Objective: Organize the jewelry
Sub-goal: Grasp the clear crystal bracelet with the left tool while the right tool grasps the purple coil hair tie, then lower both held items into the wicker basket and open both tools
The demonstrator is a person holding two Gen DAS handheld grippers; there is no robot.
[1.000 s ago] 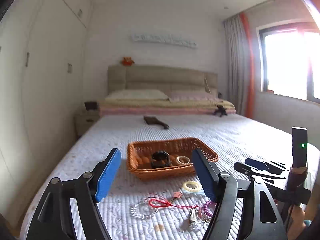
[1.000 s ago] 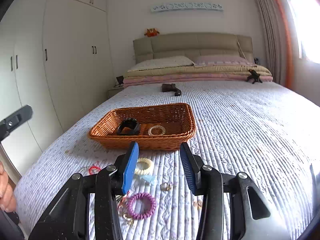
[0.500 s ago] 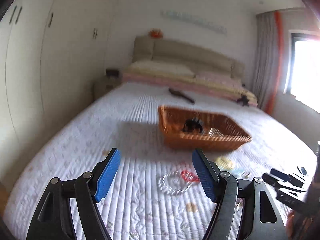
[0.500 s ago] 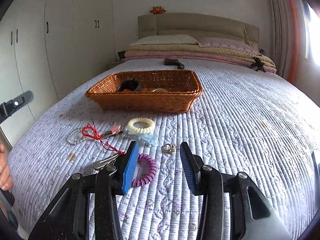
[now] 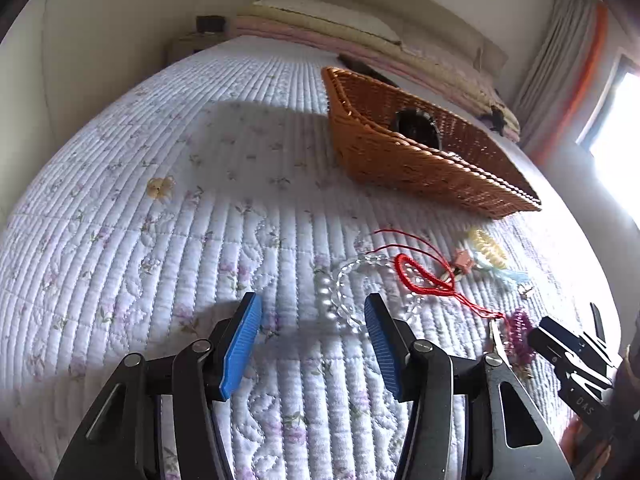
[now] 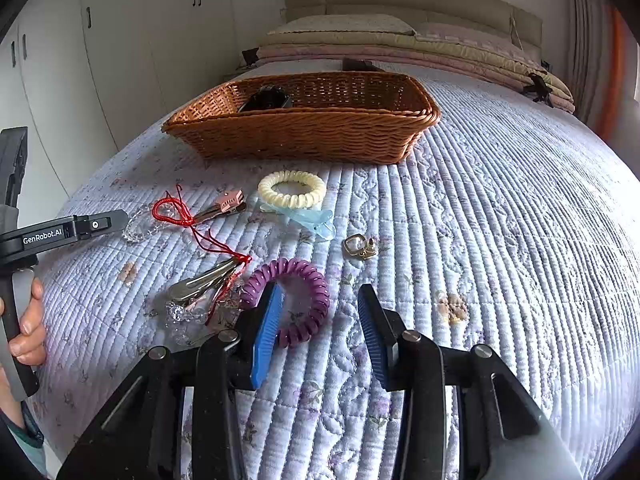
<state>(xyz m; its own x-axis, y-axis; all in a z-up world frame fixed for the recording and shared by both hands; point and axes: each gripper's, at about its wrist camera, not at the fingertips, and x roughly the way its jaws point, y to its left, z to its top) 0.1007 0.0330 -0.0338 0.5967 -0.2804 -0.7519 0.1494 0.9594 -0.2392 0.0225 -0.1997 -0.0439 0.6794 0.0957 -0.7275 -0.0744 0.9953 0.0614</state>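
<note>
Both tongs hover low over the quilted bed, each with its blue pads apart and nothing between them. The right tongs straddle the near side of the purple coil band: the left pad sits inside the ring and the right pad outside it. That stance looks chosen so a squeeze would pinch one wall of the coil, which is probably the next pick.

The left tongs point at the clear bead bracelet, which lies just ahead of the pads with the looped red cord draped over its far side. The cord also runs down to the metal hair clips, so lifting any one of these may drag the others along.

The loose pieces lie bunched near the foot edge of the bed, between the tongs and the wicker basket. Among them are a cream coil band, a pale blue clip touching it, a pink clip and a small brass ring lying apart.

The basket stands toward the middle of the bed, beyond the pile, within easy reach for drops. Inside it a dark, bulky item shows above the rim; the rest of the floor is hidden by the near wall. Most of the sorting seems left to do.
</note>
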